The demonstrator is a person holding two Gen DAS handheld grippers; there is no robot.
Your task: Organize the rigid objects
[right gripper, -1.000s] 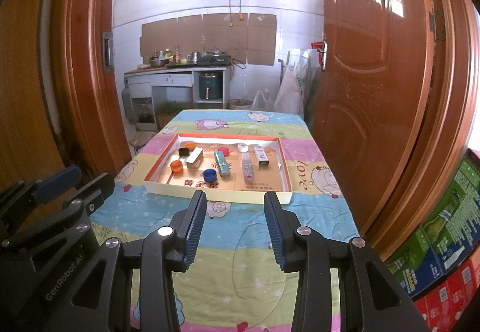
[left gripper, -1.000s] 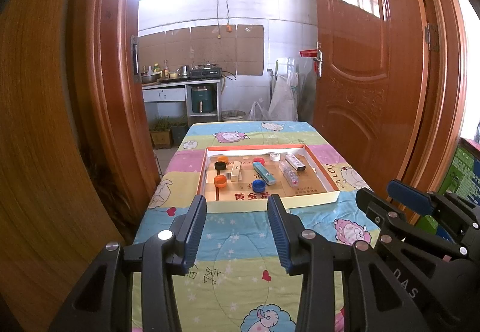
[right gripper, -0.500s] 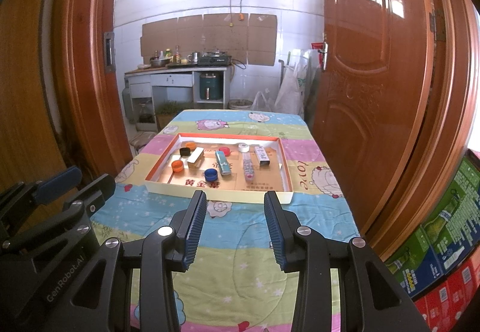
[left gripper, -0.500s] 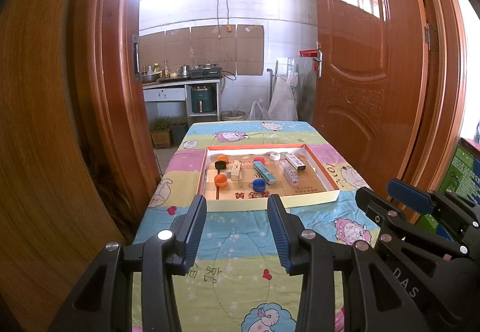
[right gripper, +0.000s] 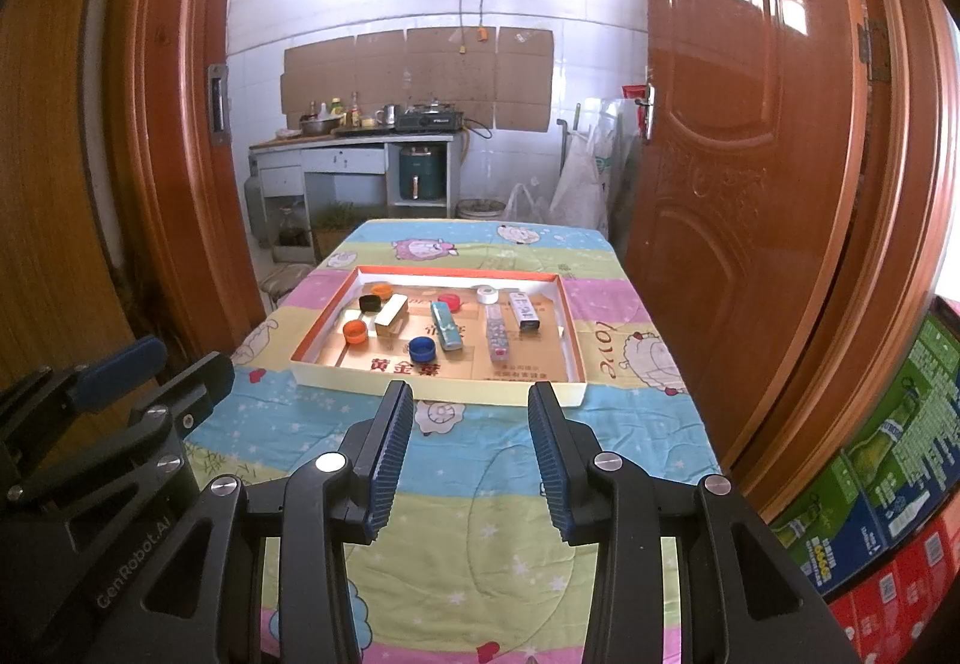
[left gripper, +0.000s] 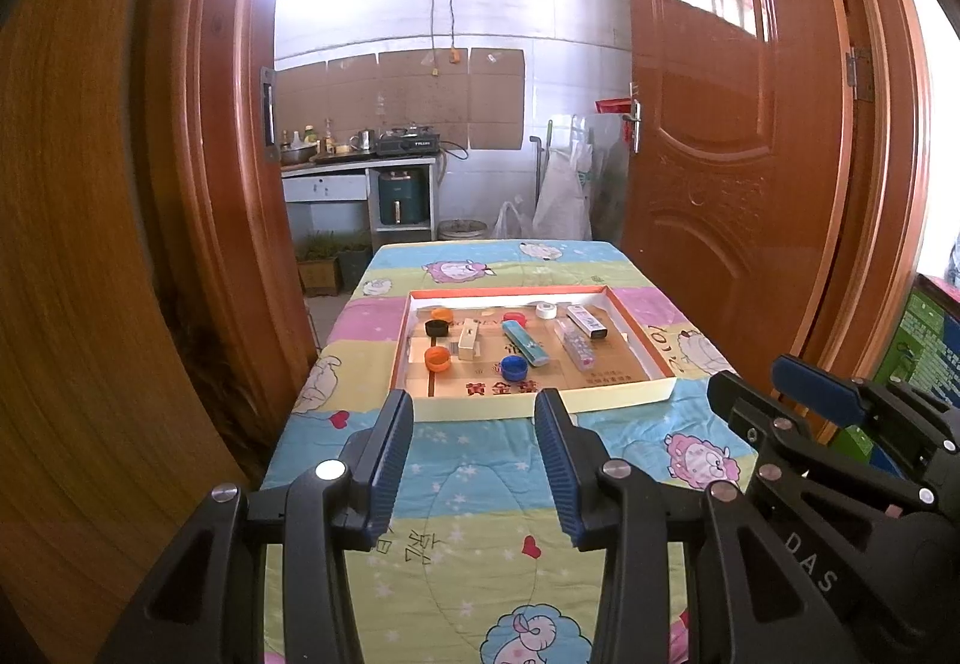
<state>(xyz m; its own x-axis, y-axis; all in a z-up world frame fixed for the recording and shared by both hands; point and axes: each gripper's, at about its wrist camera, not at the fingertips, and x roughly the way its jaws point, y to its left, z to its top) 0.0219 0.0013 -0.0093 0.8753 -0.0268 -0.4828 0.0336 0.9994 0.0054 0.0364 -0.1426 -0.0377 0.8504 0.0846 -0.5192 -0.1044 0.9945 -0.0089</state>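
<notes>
Glossy varnished wood doors [left gripper: 720,153] flank the bench [left gripper: 480,484], draped in soft printed cloth. A matt cardboard tray [left gripper: 540,403] holds shiny plastic caps [left gripper: 437,358]; the hand-held gripper fingers [right gripper: 390,454] are ribbed matt plastic.

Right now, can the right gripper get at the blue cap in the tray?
Probably yes: the right gripper is open and empty, and the blue cap sits near the tray front wall with nothing over it.
</notes>
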